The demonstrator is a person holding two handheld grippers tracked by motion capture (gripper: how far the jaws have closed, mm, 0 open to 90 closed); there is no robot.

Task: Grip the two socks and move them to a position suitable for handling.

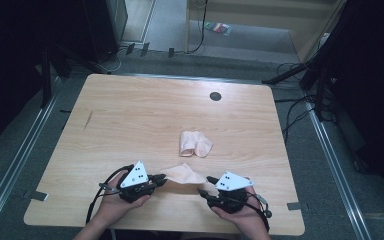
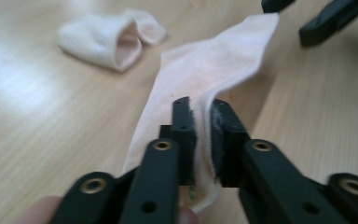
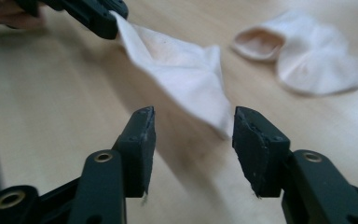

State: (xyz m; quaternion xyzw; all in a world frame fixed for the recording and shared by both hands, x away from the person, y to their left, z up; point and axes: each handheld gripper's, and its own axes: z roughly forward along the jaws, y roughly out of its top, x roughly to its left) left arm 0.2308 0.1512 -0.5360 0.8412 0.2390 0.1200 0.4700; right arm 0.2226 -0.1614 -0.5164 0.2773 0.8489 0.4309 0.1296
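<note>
Left gripper [image 2: 203, 135] pinches sock [image 2: 205, 74] edge; right gripper [image 3: 193, 140] open, clear.

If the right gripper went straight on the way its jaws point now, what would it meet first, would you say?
Most likely the hanging corner of the pale pink cloth, which lies just beyond the open right gripper while the left gripper pinches its far end. Depth is hard to judge; it could pass just under it.

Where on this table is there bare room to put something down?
The whole far half beyond the rolled sock, around the dark round hole, and the left side. It is crowded near the front, where the left gripper holds the flat sock beside the right gripper.
</note>
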